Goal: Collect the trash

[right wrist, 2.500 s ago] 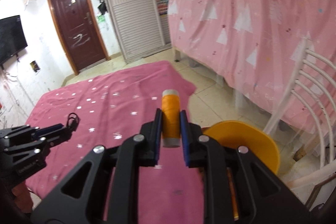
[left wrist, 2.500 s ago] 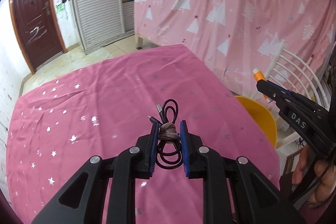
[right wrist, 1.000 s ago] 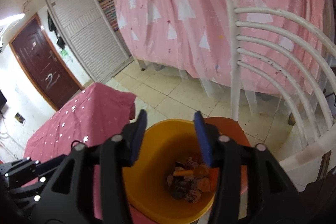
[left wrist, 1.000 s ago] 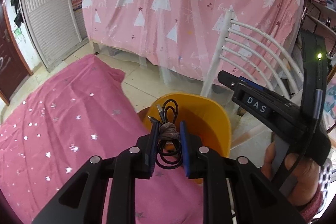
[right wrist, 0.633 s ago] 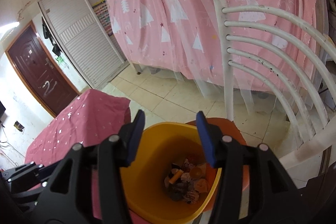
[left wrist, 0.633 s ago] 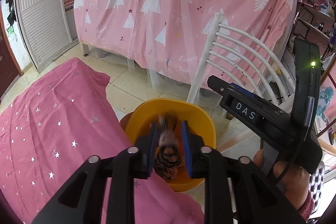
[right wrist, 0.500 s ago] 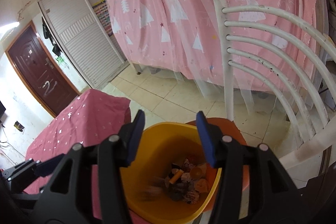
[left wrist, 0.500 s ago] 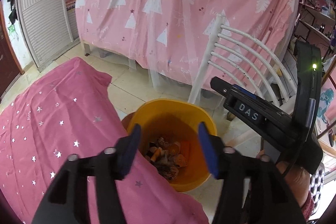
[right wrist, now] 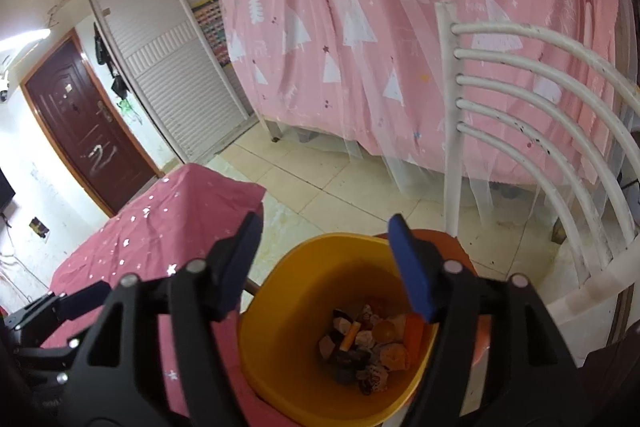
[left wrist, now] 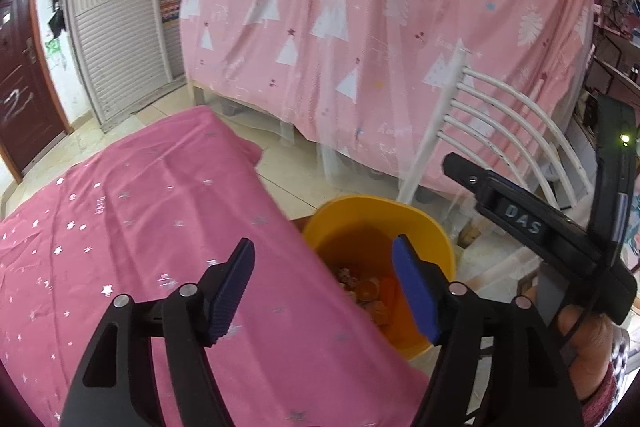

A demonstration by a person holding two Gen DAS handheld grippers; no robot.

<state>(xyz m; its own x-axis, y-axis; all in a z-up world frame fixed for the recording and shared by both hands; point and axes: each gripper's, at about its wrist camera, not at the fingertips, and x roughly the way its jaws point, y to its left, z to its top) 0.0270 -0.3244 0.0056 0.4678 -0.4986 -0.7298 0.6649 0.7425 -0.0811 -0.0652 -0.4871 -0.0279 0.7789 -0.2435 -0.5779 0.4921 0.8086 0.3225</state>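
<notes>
Both grippers empty, fingers spread wide. Right gripper (right wrist: 324,259) hovers over round yellow plastic bin (right wrist: 280,279); collected trash pile (right wrist: 368,347) lies at its bottom. Left gripper (left wrist: 324,287) straddles bin edge beside pink star-print tablecloth (left wrist: 140,211). Judgement: lift clear of the rim before swinging back tableward.

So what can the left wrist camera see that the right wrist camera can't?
Only the left wrist view shows a hand gripping the open right tongs. Only the right wrist view shows the heap of trash clearly, with a little orange tube on top. Both show the round yellow plastic bin, the pink starry tablecloth, the white slatted chair and open, empty tongs.
</notes>
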